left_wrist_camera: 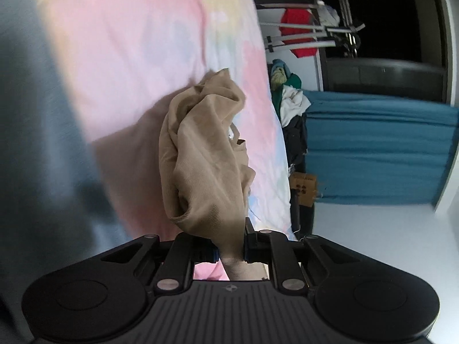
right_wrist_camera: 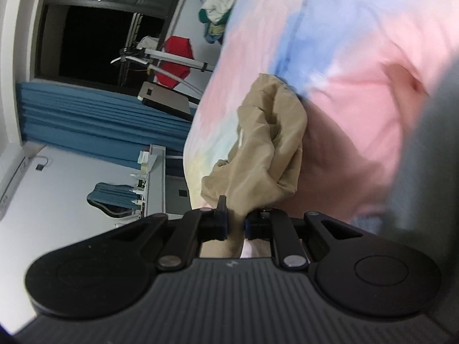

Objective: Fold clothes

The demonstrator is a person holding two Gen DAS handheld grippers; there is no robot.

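A crumpled beige garment (left_wrist_camera: 203, 154) hangs bunched over a pastel tie-dye bedsheet (left_wrist_camera: 137, 46). My left gripper (left_wrist_camera: 231, 250) is shut on one part of the garment, the cloth pinched between its jaws. In the right wrist view the same beige garment (right_wrist_camera: 266, 143) bunches over the sheet (right_wrist_camera: 344, 28), and my right gripper (right_wrist_camera: 235, 223) is shut on another part of it. Both views are tilted sideways. The rest of the garment's shape is hidden in its folds.
A pile of mixed clothes (left_wrist_camera: 289, 97) lies at the bed's far edge, also in the right view (right_wrist_camera: 215, 3). Blue curtains (left_wrist_camera: 378, 149), a dark window (left_wrist_camera: 381, 20), a drying rack with a red garment (left_wrist_camera: 298, 31) and a white shelf unit (right_wrist_camera: 155, 177) surround the bed.
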